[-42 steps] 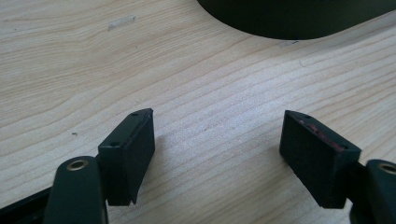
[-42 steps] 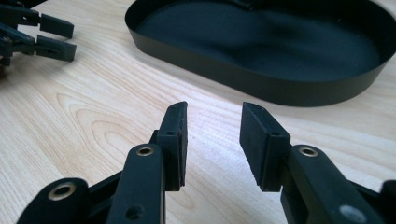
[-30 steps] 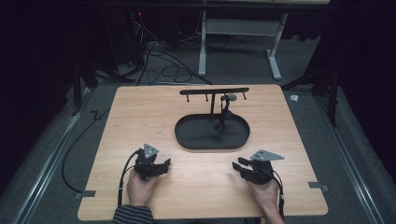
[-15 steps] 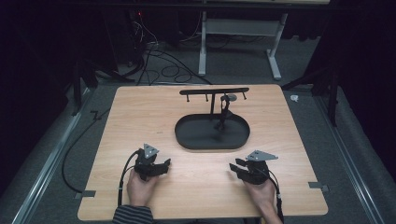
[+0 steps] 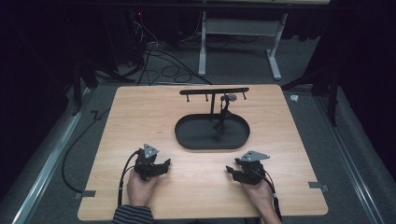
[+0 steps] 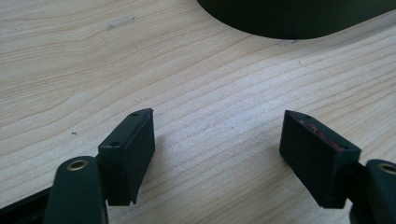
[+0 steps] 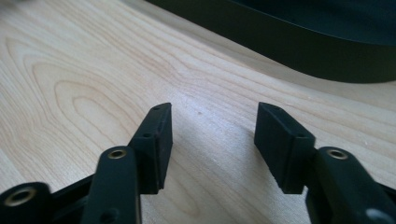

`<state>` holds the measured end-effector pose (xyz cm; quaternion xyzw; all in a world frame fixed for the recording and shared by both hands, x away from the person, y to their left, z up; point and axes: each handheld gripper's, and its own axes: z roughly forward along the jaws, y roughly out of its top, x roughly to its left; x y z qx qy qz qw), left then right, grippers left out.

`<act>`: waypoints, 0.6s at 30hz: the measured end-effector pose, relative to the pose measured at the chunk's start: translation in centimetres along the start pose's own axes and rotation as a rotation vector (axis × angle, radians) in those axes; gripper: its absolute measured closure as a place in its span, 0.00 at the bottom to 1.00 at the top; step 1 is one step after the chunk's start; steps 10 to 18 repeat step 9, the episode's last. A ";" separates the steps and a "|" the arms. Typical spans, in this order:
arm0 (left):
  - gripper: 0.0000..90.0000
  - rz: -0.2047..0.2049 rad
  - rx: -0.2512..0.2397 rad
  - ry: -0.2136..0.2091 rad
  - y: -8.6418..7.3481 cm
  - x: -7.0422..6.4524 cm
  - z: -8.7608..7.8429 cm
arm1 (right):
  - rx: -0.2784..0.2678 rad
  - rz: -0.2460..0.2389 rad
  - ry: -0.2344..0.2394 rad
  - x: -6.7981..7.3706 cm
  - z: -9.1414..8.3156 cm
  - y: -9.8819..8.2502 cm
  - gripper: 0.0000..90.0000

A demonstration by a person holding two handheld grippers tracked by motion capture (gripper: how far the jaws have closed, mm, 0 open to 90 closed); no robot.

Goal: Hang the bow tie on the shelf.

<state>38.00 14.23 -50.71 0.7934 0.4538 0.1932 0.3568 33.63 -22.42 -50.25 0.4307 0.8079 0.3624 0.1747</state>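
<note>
Early stage, nothing picked up yet. Left gripper (image 5: 152, 165) resting on wooden table (image 5: 140, 112), near front edge, jaws wide apart, nothing between them but bare wood. Right gripper (image 5: 243, 171) likewise low on the table at front right, jaws apart, empty. Black oval tray (image 5: 187, 140) at table centre, just beyond both grippers, near rim visible in both gripper views (image 6: 289, 23) (image 7: 289, 42). T-shaped black stand (image 5: 214, 93) rising from tray, crossbar with small pegs; one small dark item with a pale round top (image 5: 226, 108) hanging under the bar right of the post, too small to identify. Judged: work on the hanging item not begun; reach, grasp and any removal or placement all left to do.
</note>
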 end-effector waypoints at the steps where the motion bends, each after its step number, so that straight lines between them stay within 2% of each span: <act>1: 0.30 0.000 0.000 0.000 0.0 0.0 0.0 | 0.005 -0.021 -0.014 0.3 0.0 0.0 0.51; 3: 0.30 0.000 0.000 0.000 0.0 0.0 0.0 | 0.010 -0.039 -0.023 0.6 0.1 0.0 0.50; 18: 0.30 0.000 0.001 0.001 0.0 0.0 0.0 | 0.011 -0.037 -0.021 0.5 0.1 0.0 0.50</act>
